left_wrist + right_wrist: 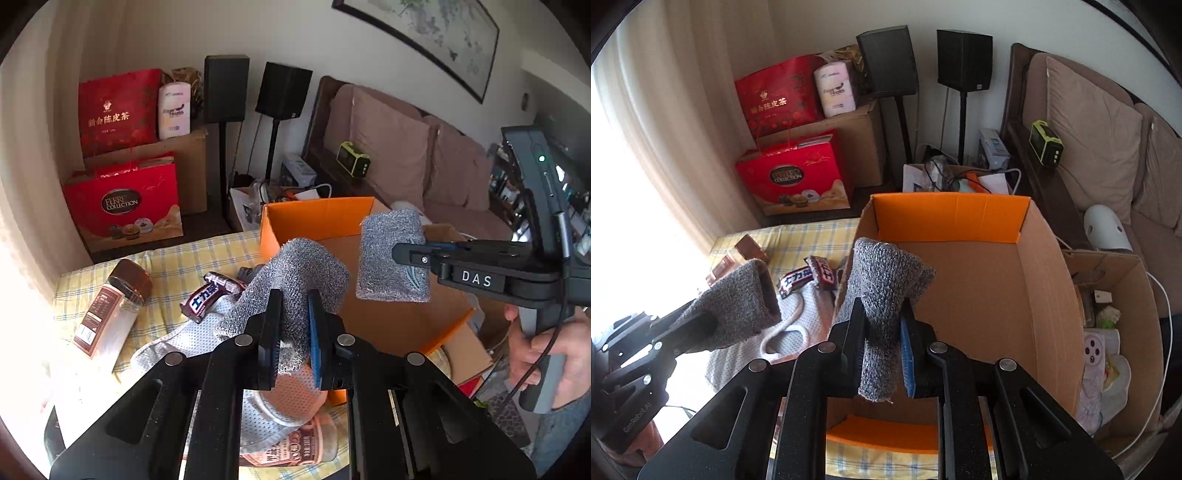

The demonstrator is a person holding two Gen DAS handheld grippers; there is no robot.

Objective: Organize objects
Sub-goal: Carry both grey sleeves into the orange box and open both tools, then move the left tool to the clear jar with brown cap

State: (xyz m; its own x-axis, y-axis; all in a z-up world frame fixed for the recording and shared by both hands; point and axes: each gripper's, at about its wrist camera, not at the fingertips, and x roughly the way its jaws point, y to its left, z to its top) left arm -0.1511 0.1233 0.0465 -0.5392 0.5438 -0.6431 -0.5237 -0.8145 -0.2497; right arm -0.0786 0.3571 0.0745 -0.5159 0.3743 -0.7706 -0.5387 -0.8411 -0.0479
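i have one grey knitted cloth (291, 280) clamped in my left gripper (293, 332), pinched near its lower end so the rest stands up and flops forward past the fingertips, clear of the clutter on the yellow checked tablecloth (177, 266). my right gripper (882, 343) is clenched on a second grey cloth (886, 280) the same way, and from the left camera that piece hangs flat over the open orange-lined cardboard box (945, 218), which sits on the right side of the table. i judge the box to be where things go, so i'm holding both cloths off the surface to carry them across rather than drag them through the other items. below my left gripper lies a white mesh slipper (184, 339), with snack bars (210, 295) just beyond it and a brown-lidded jar (114, 306) on its side further left; these look not yet sorted. the right cloth is nearest to a drop, since the box floor beneath it is bare. the left one needs to travel rightward over the near wall first, and its floppy end could catch on the rim.
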